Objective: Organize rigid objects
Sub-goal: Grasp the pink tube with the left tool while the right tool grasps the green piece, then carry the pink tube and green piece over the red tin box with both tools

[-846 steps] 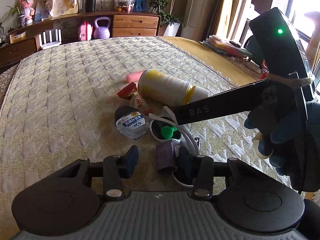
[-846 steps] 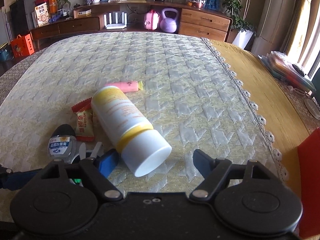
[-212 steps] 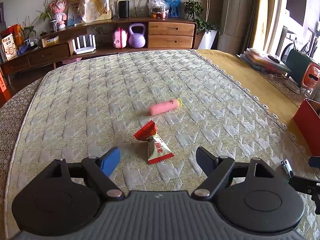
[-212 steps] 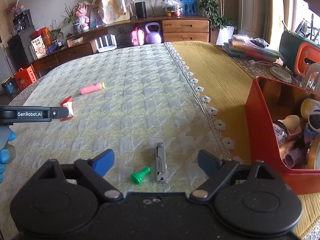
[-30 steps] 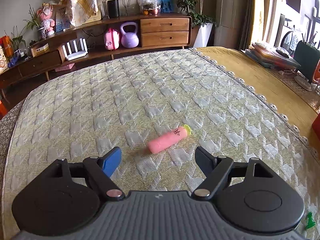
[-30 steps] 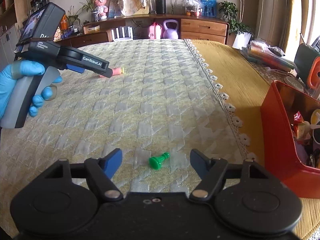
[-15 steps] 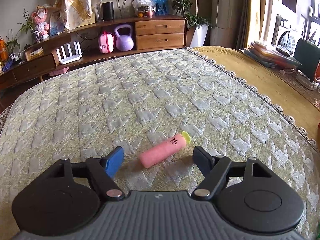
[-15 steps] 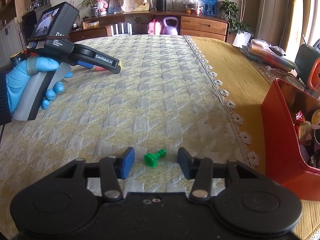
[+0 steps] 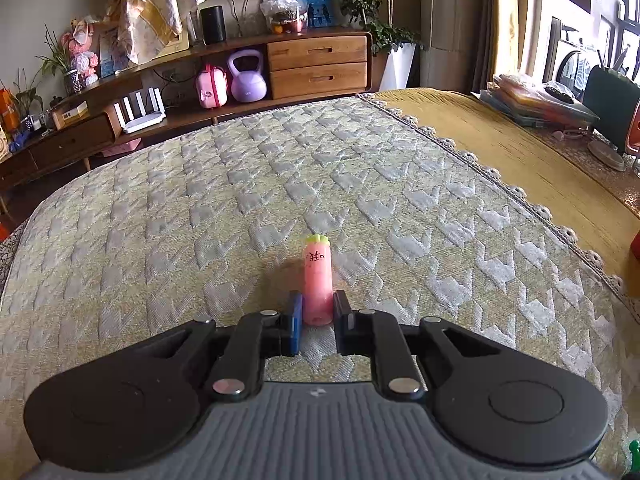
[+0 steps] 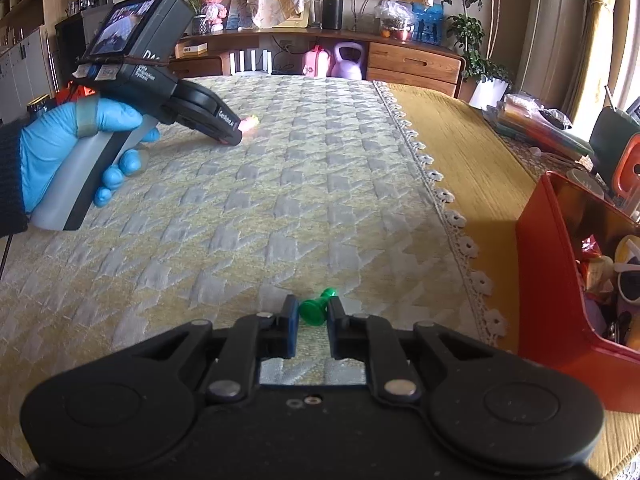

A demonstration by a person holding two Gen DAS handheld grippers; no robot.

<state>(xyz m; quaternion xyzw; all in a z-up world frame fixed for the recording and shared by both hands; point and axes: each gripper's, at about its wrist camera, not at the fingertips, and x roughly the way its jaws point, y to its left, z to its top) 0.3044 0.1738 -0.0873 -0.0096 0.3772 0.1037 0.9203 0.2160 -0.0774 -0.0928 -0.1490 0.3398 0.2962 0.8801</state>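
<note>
My left gripper point(image 9: 317, 312) is shut on a pink tube point(image 9: 317, 280) with a yellow-green cap, which points away from me low over the quilted cover point(image 9: 240, 208). In the right wrist view the left gripper point(image 10: 236, 130) shows at the far left with the tube's tip point(image 10: 252, 122) sticking out. My right gripper point(image 10: 312, 316) is shut on a small green pawn-shaped piece point(image 10: 316, 308) resting on the cover. The green piece also shows at the bottom right of the left wrist view point(image 9: 634, 449).
A red bin point(image 10: 548, 280) with several sorted items stands at the right on the yellow cloth point(image 10: 472, 152). A lace border point(image 10: 440, 196) runs between cloth and quilted cover. A wooden sideboard point(image 9: 316, 64) with a kettlebell stands beyond the far edge.
Both grippers have closed: the left on the pink tube, which has turned to point away from me, the right on the green piece.
</note>
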